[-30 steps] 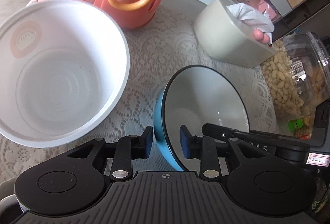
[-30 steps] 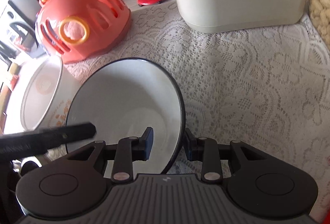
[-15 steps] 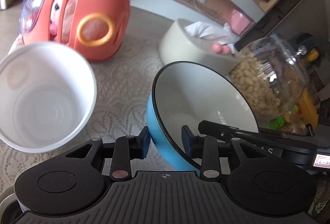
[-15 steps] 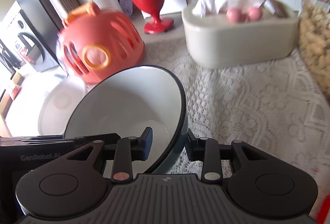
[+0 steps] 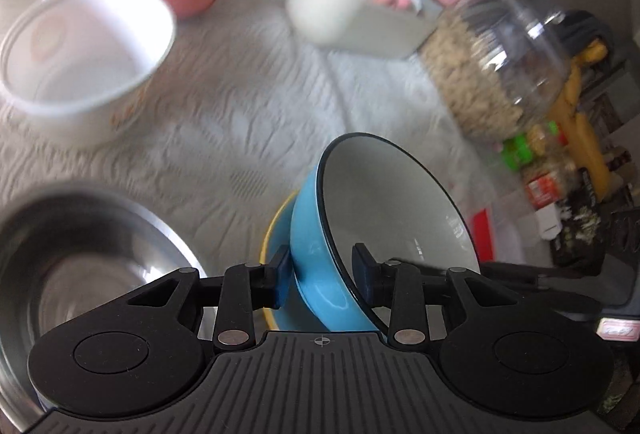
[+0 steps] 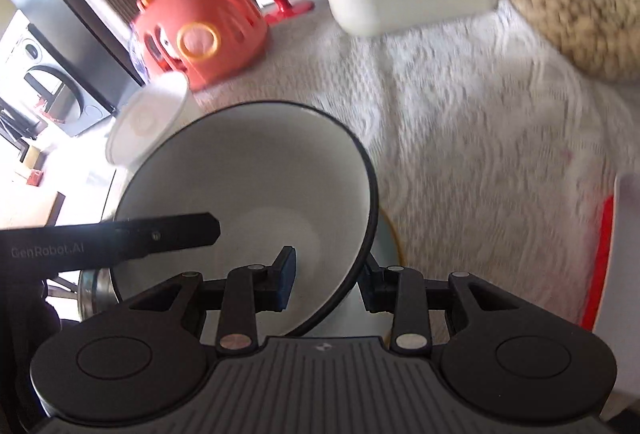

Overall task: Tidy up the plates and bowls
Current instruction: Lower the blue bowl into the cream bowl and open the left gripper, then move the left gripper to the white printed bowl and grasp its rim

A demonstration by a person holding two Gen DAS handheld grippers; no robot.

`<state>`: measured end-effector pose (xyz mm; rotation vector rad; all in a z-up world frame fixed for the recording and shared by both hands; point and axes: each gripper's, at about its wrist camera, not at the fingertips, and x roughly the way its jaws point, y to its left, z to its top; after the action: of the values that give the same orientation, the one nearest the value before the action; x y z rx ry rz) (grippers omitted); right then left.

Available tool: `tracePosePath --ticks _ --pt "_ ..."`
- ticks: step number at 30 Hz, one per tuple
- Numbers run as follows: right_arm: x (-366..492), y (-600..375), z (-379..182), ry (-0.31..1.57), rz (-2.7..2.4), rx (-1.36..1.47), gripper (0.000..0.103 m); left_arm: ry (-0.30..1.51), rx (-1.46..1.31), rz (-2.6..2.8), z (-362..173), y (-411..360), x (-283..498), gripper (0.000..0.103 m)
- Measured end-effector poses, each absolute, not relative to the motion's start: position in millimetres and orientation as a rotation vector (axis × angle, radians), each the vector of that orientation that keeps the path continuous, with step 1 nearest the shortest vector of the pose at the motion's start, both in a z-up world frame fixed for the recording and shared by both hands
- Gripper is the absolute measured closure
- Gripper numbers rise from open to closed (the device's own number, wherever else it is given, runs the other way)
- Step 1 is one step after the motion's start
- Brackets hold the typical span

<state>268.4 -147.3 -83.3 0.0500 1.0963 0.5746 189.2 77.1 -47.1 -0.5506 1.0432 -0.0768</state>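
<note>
Carrying blue bowl [image 5: 320, 266] tilted: right gripper [image 6: 326, 280] pinches its rim, left gripper [image 5: 322, 274] spread, jaws just opening astride it; yellow-rimmed dish [image 5: 276, 234] apparently directly beneath.

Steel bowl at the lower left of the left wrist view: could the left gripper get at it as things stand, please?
Probably not yet. The left gripper, jaws just opening, straddles the wall of the blue bowl, which the right gripper clamps; the steel bowl sits alongside, unobstructed.

A lived-in home: lace tablecloth [image 6: 460, 162], tissue box [image 6: 412, 2], peanut jar [image 5: 492, 74], washing machine [image 6: 44, 90].
</note>
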Motion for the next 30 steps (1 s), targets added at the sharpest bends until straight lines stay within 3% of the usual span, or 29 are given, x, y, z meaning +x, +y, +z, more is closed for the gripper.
tracePosePath --ticks 7,9,16,22,28,30 --pt "256 -144 -93 1.056 0.553 0.004 0.067 1.019 -0.577 -0.068 -50 81 176 0.069" --pt "255 -146 -92 1.055 0.555 0.015 0.067 1.009 -0.567 -0.066 -46 81 173 0.066" --pt "253 -159 -75 0.970 0.531 0.025 0.065 0.887 -0.544 -0.060 -15 85 165 0.072" --pt "248 -155 -65 0.913 0.546 -0.016 0.064 0.929 -0.583 -0.055 -22 88 179 0.073" --pt "260 -141 -55 0.936 0.517 -0.080 0.063 0.777 -0.581 -0.030 30 114 215 0.073" --pt "268 -134 -41 0.914 0.512 -0.117 0.056 0.731 -0.591 -0.055 44 132 228 0.073"
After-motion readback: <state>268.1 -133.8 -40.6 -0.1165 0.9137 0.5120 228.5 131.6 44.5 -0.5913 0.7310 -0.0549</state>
